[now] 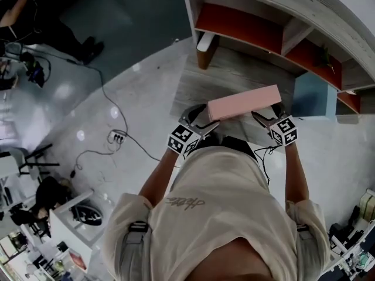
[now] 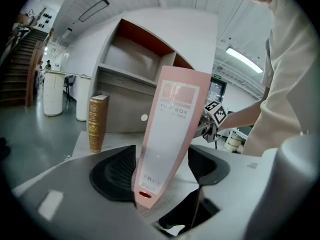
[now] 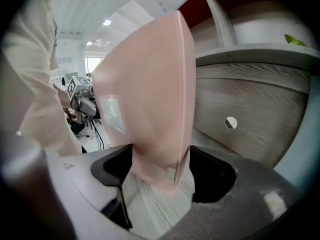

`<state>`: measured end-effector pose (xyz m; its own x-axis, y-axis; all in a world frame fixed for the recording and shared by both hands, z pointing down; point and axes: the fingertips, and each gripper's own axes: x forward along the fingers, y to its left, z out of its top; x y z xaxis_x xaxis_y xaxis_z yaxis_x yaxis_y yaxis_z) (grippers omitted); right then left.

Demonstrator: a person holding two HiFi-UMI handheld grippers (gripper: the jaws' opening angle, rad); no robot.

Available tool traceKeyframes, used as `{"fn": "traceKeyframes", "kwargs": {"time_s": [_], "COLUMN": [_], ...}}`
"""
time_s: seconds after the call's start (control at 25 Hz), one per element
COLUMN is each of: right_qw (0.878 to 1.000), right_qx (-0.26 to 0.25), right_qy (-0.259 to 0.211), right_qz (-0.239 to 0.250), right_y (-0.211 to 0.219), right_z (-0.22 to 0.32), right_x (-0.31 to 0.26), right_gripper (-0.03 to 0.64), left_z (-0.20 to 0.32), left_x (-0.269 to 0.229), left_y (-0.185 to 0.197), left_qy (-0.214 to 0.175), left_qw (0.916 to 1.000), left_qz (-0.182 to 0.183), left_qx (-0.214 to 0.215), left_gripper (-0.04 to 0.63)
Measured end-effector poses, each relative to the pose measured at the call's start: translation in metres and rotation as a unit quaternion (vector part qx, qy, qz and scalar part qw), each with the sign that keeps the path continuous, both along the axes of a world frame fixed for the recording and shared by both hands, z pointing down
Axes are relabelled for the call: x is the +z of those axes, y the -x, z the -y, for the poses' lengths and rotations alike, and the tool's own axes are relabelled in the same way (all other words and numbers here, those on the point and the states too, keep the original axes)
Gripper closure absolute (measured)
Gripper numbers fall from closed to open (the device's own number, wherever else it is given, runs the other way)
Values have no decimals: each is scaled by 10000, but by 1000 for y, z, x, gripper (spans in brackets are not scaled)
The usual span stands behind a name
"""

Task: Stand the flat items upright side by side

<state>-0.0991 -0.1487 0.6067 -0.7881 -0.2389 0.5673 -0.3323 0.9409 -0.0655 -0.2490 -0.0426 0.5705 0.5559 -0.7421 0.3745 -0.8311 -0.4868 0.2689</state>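
Note:
A long pink file box [image 1: 243, 103] stands on edge on the low wooden shelf board [image 1: 234, 75], and I hold one gripper at each of its ends. In the left gripper view its labelled spine [image 2: 167, 134] leans between the jaws with small gaps to both pads [image 2: 117, 171]; my left gripper [image 2: 160, 166] is open around it. In the right gripper view the box's other end [image 3: 150, 104] fills the space between the pads, so my right gripper [image 3: 162, 169] is shut on it. A brown book [image 2: 97, 123] stands upright further left on the same board [image 2: 82, 139].
The shelf unit [image 1: 275, 37] has red-backed compartments above the board. The brown book [image 1: 203, 50] stands at the board's far left end. A pale blue panel [image 1: 313, 95] stands right of the box. A power strip and cables [image 1: 117, 136] lie on the floor to the left.

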Motion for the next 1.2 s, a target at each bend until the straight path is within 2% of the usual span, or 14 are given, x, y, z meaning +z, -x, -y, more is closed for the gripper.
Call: {"fn": "traceKeyframes", "kwargs": {"time_s": [0.12, 0.36, 0.52, 0.68, 0.8, 0.92, 1.08, 1.2], "right_qw": [9993, 9953, 9857, 9696, 9590, 9534, 9505, 9531], "right_qx": [330, 896, 1530, 2214, 2600, 2831, 2908, 2831], "right_qy": [134, 336, 602, 879, 922, 702, 530, 469], "right_qz": [128, 158, 370, 560, 642, 775, 961, 964], "right_y": [-8, -24, -44, -72, -94, -109, -124, -128], "right_z": [-5, -27, -43, -59, -67, -64, -59, -55], "right_x": [4, 20, 27, 32, 32, 21, 5, 5], "right_gripper": [259, 259, 259, 262, 268, 288, 304, 304], "left_z": [6, 15, 17, 18, 17, 20, 21, 23], "left_x": [4, 13, 16, 18, 19, 19, 20, 21], "left_y": [-8, -12, -16, -22, -27, -31, -45, -57], "left_qy": [-37, 17, -103, -193, -213, -244, -145, -63], "left_qw": [9993, 9967, 9953, 9941, 9940, 9946, 9958, 9970], "left_qz": [-58, -181, -92, 58, 103, 119, 160, 236], "left_qx": [376, 795, 954, 1070, 1064, 1006, 894, 729], "left_gripper": [204, 200, 214, 230, 236, 238, 239, 241]}}
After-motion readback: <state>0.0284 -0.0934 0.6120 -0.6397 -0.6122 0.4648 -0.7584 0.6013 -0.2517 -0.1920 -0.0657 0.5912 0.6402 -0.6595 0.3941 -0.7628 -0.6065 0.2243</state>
